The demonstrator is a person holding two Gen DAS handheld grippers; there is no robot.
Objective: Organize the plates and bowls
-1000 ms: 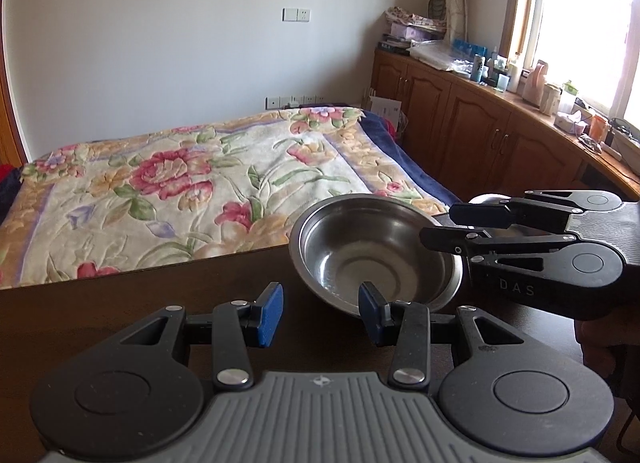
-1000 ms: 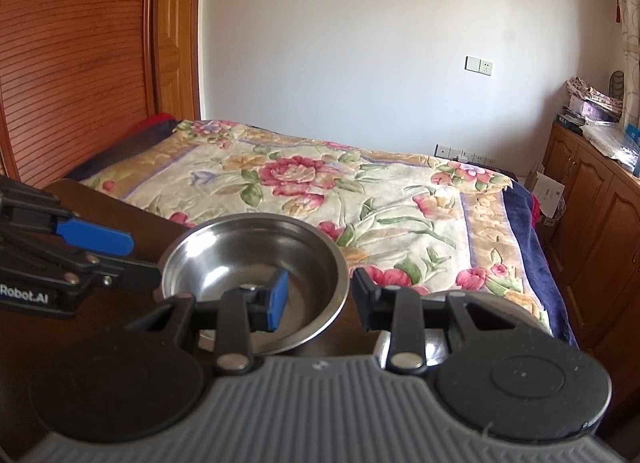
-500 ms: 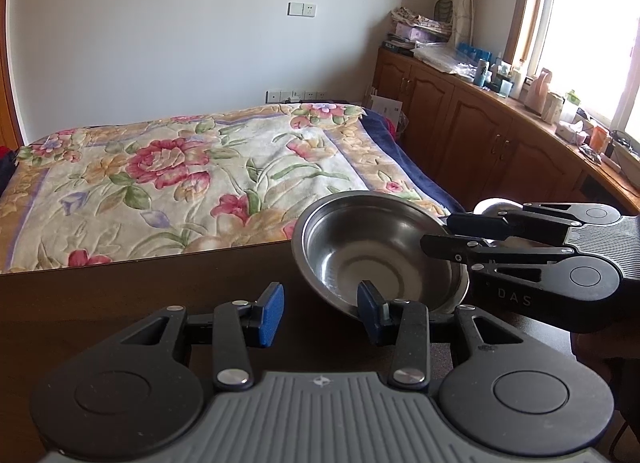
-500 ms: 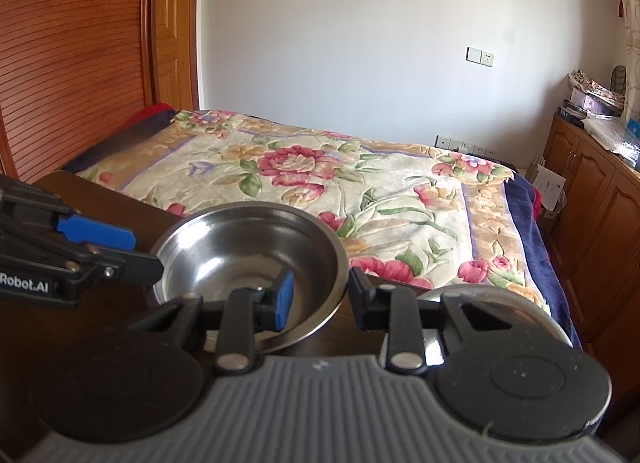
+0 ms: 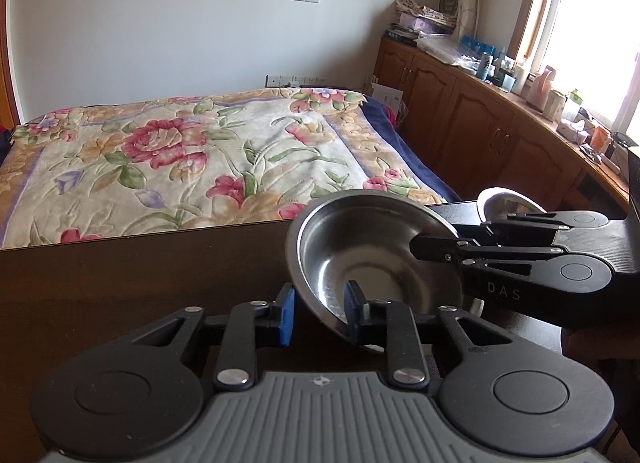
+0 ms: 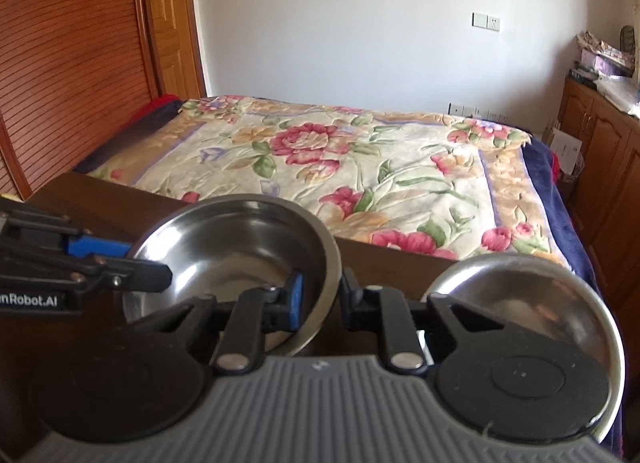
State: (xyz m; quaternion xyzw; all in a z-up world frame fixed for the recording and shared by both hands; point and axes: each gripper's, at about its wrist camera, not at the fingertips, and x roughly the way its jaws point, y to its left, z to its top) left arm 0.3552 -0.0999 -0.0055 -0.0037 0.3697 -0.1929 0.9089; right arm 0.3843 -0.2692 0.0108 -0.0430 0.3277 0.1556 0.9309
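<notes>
The steel bowl (image 5: 372, 259) has come up off the dark bench (image 5: 140, 283) and now tips to one side; a moment ago it sat flat. The right gripper (image 6: 320, 295) holds its rim, with narrow jaws, one inside the bowl and one outside. The left gripper (image 5: 318, 309) has its jaws around the near rim too, but I cannot tell if they pinch it. A second steel bowl (image 6: 520, 287) waits just beside. I think the lifted bowl goes into that one next.
</notes>
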